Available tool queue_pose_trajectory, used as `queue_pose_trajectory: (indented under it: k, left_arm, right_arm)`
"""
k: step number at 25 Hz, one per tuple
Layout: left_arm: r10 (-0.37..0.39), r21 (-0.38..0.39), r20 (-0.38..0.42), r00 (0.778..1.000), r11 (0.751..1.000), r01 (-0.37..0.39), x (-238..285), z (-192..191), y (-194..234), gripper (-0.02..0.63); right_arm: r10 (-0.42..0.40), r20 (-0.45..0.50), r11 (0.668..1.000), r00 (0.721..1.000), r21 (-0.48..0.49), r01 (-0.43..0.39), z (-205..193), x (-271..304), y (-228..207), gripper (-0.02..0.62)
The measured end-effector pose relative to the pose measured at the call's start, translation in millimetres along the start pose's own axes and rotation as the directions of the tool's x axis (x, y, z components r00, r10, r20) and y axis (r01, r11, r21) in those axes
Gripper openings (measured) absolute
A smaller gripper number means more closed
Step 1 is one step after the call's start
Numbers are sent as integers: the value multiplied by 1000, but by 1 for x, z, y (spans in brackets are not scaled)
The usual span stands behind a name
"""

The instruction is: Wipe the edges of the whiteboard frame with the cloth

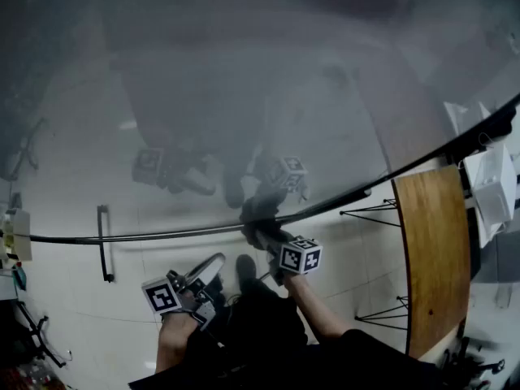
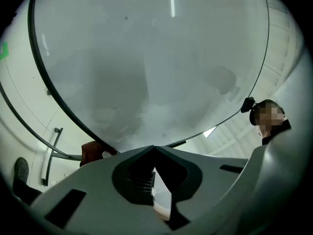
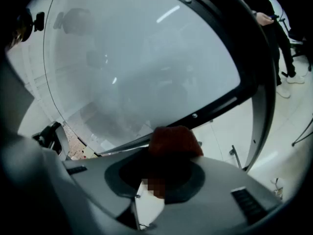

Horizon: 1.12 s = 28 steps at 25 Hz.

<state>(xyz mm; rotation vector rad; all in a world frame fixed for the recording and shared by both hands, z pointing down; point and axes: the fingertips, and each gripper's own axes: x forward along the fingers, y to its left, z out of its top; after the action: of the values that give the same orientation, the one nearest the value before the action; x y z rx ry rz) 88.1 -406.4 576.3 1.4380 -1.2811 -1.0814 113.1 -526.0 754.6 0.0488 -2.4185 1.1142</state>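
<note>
The whiteboard's black frame point(image 1: 366, 190) runs across the head view, with the grey board surface above it. A dark red cloth point(image 3: 174, 141) is pressed against that lower frame edge point(image 3: 215, 107), and my right gripper point(image 1: 260, 234) is shut on it. The cloth also shows as a reddish lump point(image 2: 91, 153) at the frame point(image 2: 58, 102) in the left gripper view. My left gripper point(image 1: 211, 266) hangs lower and to the left, off the board, its jaws shut with nothing between them.
A wooden tabletop point(image 1: 435, 258) stands at the right with white boxes point(image 1: 491, 181) beyond it. A black bar point(image 1: 103, 242) lies on the pale floor at the left. A person point(image 3: 274, 23) stands beyond the board's right side.
</note>
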Motion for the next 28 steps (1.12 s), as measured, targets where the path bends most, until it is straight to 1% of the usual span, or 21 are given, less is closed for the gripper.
queue_pose_trajectory:
  k: [5,8,13,14,17,19,24,28]
  left_arm:
    - [16,9,7,1000,1000,-16,-13,8,-7,-5]
    - [18,14,35,999,1000,-19,-30,17,-10,-5]
    - [12,41,79,997,999,-15,-36,12,-37,-5]
    - [10,42,89,996,999,-14,-50,20,-37,-5]
    - [-4,29,116,993,1000,0,-119,60,-14,-5]
    - [-7,19,128,992,1000,4,-149,76,-3,-5]
    - [-8,20,152,988,1000,5,-152,72,-13,-5]
    - [-16,15,171,985,1000,14,-185,89,-2,-5]
  right_arm:
    - [-7,15,999,1000,51,7,-10,1,0,87]
    - [-6,13,998,1000,55,5,-8,11,19,87]
    - [10,8,998,1000,57,-10,2,-3,34,87]
    - [7,4,999,1000,50,-7,-2,7,43,87]
    - [-12,-21,1000,1000,29,13,-35,64,81,87]
    - [-20,-39,999,999,25,21,-49,88,97,87]
    - [-9,-55,1000,998,27,11,-43,83,106,87]
    - [-21,-71,999,997,23,23,-58,110,124,87]
